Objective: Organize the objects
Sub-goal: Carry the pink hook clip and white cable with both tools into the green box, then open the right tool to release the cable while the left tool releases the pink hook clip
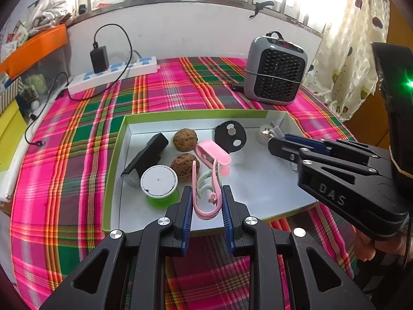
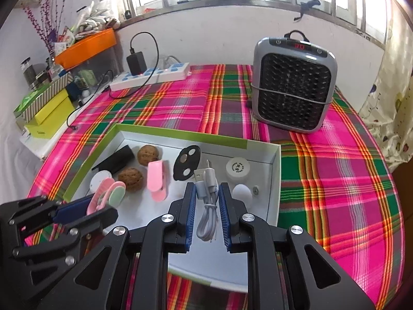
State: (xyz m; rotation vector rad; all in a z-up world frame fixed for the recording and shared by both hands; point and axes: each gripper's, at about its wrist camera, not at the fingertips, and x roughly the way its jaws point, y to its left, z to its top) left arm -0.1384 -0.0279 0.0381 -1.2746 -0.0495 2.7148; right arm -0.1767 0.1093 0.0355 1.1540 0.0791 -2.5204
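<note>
Gripping a light, springy pink clip [image 1: 206, 201], the left hand-held gripper [image 1: 207, 206] hovered; the right hand-held gripper [image 2: 206, 206] pinched a limp coiled cable [image 2: 206, 206] mid-bundle.

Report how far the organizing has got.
Done: walnuts, pink clip, black disc and other items already lie in the tray. In hand: left gripper grips pink hooks, right gripper a white cable, both over the tray. Left: setting those down.
</note>
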